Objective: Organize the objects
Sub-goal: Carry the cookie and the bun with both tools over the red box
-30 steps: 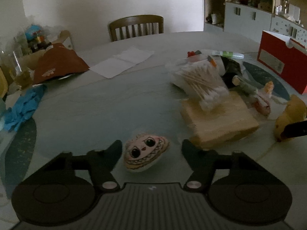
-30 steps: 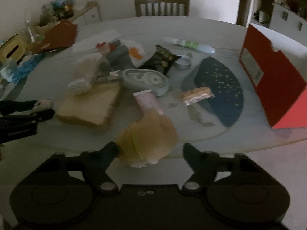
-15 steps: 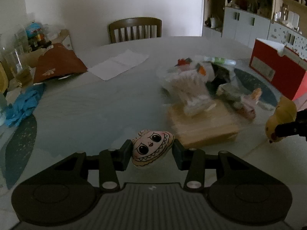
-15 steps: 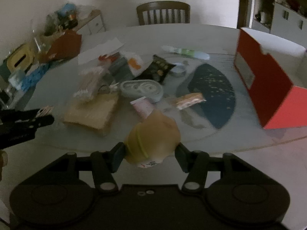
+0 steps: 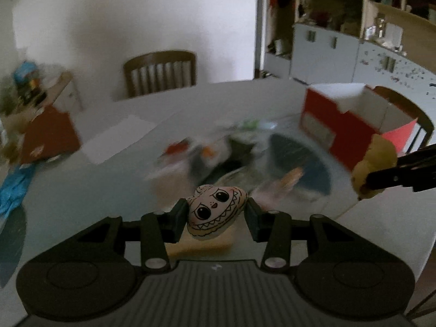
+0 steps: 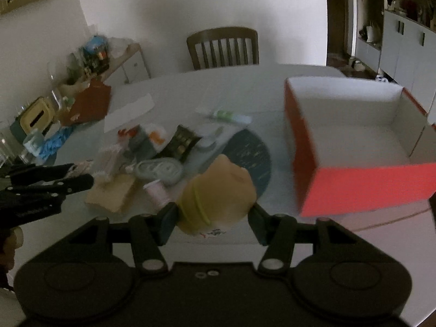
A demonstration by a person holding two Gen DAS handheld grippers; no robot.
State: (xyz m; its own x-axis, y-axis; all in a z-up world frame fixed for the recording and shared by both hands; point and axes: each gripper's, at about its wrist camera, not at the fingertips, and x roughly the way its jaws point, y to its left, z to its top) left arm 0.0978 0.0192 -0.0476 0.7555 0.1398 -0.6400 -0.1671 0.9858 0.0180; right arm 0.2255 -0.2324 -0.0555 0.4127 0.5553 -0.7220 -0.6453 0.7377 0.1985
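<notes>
A: What sits in the left gripper (image 5: 217, 212)?

B: A small cream, heart-shaped soft toy with a drawn face (image 5: 216, 210): big black eyes, a tiny red nose, a zigzag toothy grin. It is pinched at a narrow setting, one black pad on each flank, low in the centre of the left wrist view.

A: Which way does it run?

B: Its long axis goes across the frame, from finger to finger, tilted so the right end rides higher. The face looks back toward the camera.

A: And the right gripper (image 6: 211, 212)?

B: Clamped on a tan, rounded plush toy with a yellow-green band (image 6: 218, 190), at a medium width. It bulges up and to the right out of the fingers, a white patch with red marks at its underside.

A: Where are both relative to the table?

B: Lifted clear of the pale round table (image 6: 245, 87). The open red cardboard box with a white inside (image 6: 354, 141) fills the right of the right wrist view, near the plush. The clutter in the middle is blurred.
</notes>
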